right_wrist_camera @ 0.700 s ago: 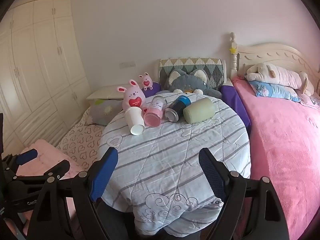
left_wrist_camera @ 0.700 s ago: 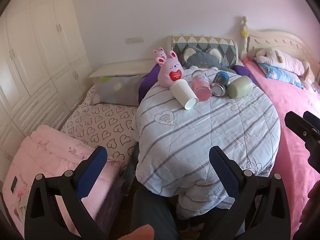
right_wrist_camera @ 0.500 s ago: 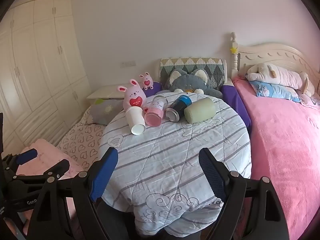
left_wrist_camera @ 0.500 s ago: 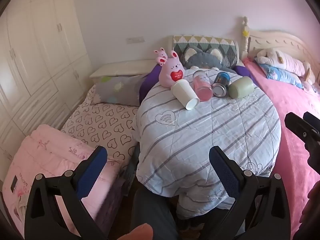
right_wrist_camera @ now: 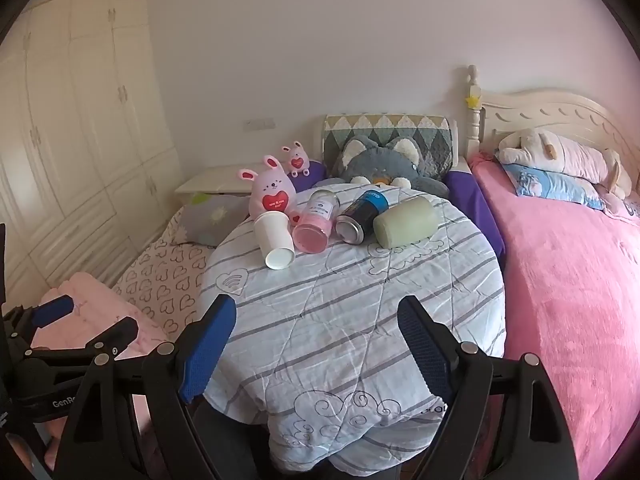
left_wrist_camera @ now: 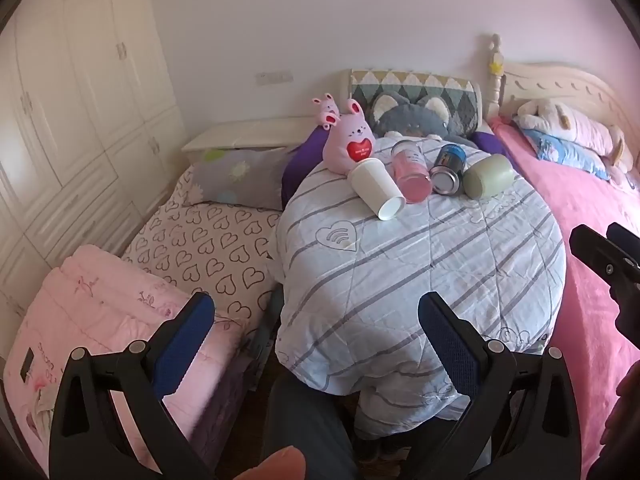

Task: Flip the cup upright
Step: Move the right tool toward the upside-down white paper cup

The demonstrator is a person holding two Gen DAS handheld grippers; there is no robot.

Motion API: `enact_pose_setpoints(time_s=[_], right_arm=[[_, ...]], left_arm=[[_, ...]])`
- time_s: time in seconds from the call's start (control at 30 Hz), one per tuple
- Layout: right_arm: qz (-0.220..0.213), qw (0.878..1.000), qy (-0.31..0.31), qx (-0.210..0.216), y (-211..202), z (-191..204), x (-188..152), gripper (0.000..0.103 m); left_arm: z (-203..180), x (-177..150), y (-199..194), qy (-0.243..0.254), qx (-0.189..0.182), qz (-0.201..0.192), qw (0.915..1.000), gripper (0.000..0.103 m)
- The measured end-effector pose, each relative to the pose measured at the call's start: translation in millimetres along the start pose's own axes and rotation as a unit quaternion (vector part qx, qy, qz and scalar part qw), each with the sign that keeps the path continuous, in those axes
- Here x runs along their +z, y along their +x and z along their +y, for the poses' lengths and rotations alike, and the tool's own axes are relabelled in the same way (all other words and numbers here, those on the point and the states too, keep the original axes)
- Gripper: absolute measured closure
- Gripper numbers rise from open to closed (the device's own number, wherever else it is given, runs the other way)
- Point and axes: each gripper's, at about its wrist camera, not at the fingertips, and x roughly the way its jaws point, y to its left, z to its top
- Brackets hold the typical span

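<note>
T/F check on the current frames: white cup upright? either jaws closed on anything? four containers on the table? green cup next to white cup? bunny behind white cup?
1. The white paper cup stands upright. False: it lies on its side, its open mouth toward the cameras.
2. The left gripper and right gripper have jaws open, holding nothing. True.
3. Four containers lie on the quilt-covered table. True: white cup, pink jar, blue can, green cup.
4. The green cup touches the white cup. False: jar and can lie between them.
5. The pink bunny sits behind the white cup. True.
</note>
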Motion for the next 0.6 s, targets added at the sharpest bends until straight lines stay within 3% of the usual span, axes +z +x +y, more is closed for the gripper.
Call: enact_pose_setpoints(time_s=[0.3, 0.6], right_arm=[[0.010, 1.000, -0.013, 0.001, 11, 7, 7, 0.019], [0.034, 0.999, -0.021, 0.002, 47, 12, 23, 0.019]], left_arm=[[20, 10, 20, -0.001, 0.002, 0.000, 1.0000, 0.000], [14, 23, 40, -0.004, 0.010, 0.008, 0.9999, 0.000]])
